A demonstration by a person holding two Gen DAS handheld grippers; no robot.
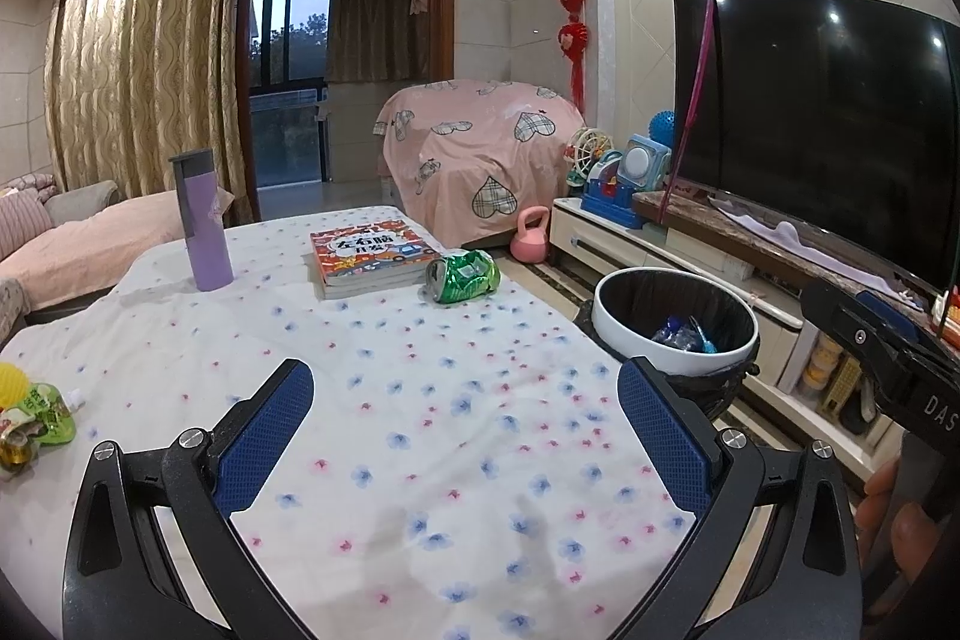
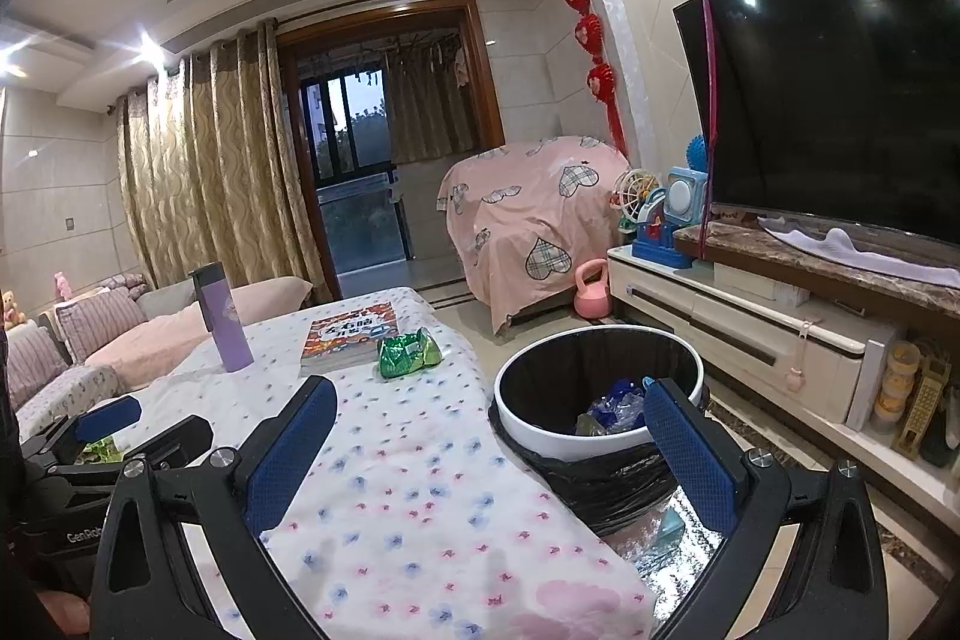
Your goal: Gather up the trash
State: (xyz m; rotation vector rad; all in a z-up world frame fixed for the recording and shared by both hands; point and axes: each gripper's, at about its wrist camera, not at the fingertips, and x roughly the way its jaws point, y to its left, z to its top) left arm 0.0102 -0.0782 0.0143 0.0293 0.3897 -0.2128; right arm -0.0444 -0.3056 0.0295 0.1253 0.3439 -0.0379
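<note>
A crushed green can point(image 1: 462, 276) lies on the flowered tablecloth point(image 1: 384, 376) beside a stack of books, also in the right wrist view point(image 2: 409, 354). A white bin with a black liner point(image 1: 675, 322) stands at the table's right side and holds blue plastic trash point(image 2: 618, 409). Green and yellow wrappers point(image 1: 36, 409) lie at the table's left edge. My left gripper point(image 1: 465, 400) is open and empty over the near table. My right gripper point(image 2: 489, 415) is open and empty, over the table edge and bin rim point(image 2: 540, 433).
A purple bottle point(image 1: 204, 223) and books point(image 1: 369, 256) stand on the far table. A TV point(image 1: 816, 124) on a low cabinet point(image 1: 678, 250) lies right. A pink kettlebell point(image 1: 531, 238) and a pink-covered chair point(image 1: 480, 154) stand behind. A sofa point(image 1: 90, 244) is left.
</note>
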